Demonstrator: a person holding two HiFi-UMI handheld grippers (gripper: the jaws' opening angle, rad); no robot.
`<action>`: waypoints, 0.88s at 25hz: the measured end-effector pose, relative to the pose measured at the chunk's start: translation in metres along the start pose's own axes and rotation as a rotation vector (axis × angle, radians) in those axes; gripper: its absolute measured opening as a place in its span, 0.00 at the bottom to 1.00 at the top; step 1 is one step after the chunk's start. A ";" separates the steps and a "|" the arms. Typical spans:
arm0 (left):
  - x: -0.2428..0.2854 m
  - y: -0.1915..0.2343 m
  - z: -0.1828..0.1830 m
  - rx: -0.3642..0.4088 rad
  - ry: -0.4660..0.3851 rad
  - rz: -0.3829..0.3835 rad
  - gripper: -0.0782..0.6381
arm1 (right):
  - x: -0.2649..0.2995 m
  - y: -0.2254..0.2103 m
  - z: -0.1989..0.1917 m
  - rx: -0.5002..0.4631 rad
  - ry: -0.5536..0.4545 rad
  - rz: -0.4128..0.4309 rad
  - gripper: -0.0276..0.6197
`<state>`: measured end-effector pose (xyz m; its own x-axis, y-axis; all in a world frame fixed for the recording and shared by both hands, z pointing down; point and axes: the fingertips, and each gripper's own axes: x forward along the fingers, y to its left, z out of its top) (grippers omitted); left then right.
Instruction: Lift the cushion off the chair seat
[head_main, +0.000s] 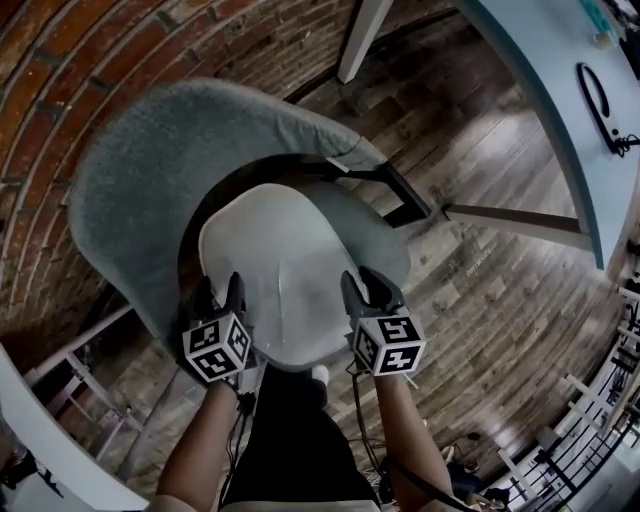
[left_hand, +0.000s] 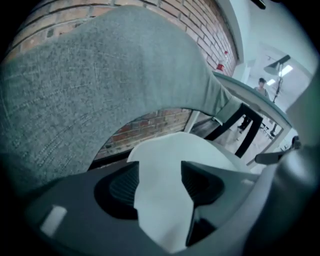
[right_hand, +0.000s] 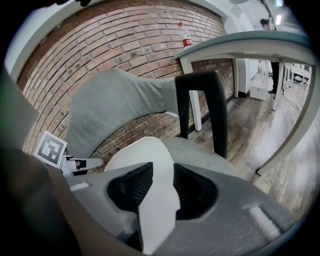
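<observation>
A thin white cushion (head_main: 285, 260) lies on the seat of a grey fabric chair (head_main: 385, 240); the chair's curved back (head_main: 150, 170) is on the far left. My left gripper (head_main: 220, 295) is at the cushion's near left edge, and my right gripper (head_main: 367, 290) is at its near right edge. In the left gripper view the left gripper (left_hand: 160, 185) has the cushion (left_hand: 170, 155) rising between jaws set apart. In the right gripper view the right gripper (right_hand: 162, 187) has a narrower gap, filled by a raised fold of the cushion (right_hand: 145, 155). Neither gripper's pads visibly squeeze it.
A black armrest (head_main: 400, 190) juts from the chair's right side. A light blue table (head_main: 560, 100) with a black cable (head_main: 600, 100) stands at the right, its leg (head_main: 520, 225) slanting to the wooden floor (head_main: 500, 320). The brick wall (head_main: 60, 60) is behind the chair.
</observation>
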<state>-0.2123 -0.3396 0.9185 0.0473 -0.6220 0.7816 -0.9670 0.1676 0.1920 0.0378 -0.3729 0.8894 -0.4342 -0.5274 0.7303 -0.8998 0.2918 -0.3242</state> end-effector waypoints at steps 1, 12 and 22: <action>0.003 0.002 -0.003 -0.009 0.007 0.004 0.43 | 0.004 -0.001 -0.003 0.003 0.009 0.004 0.26; 0.022 0.019 -0.025 -0.101 0.048 0.021 0.56 | 0.036 -0.001 -0.027 -0.030 0.095 0.022 0.53; 0.039 0.033 -0.042 -0.243 0.095 0.079 0.59 | 0.054 -0.008 -0.055 -0.072 0.202 0.001 0.55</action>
<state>-0.2323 -0.3262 0.9798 0.0087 -0.5273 0.8497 -0.8809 0.3981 0.2560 0.0241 -0.3600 0.9643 -0.4116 -0.3588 0.8378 -0.8908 0.3524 -0.2868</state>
